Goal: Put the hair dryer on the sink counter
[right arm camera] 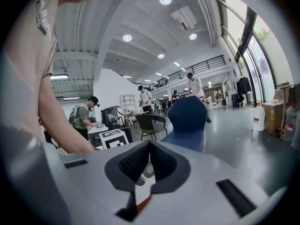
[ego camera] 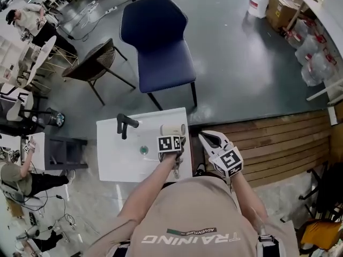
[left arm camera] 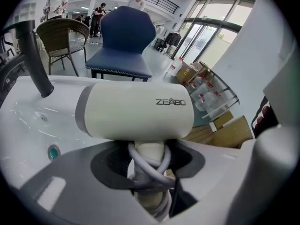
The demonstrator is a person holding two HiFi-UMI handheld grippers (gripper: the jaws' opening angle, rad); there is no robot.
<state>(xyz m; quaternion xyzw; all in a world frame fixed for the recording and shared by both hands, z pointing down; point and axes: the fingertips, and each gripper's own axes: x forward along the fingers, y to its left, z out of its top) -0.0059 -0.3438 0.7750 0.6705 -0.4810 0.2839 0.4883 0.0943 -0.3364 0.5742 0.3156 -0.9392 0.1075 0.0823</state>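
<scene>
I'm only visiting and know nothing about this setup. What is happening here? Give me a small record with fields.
Held item: hair dryer, cream, cord wound round its handle
Left claw: closed on the dryer's handle
Right claw: closed, empty, off to the counter's right
Place: dryer over the far right corner of the white sink counter; whether it touches is unclear
On the counter: black faucet, green drain plug
Beyond the counter: blue chair

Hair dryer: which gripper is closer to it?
Left. The left gripper is clamped on the hair dryer by its cord-wrapped handle, over the sink counter. The right gripper is apart from it, off the counter's right edge.
</scene>
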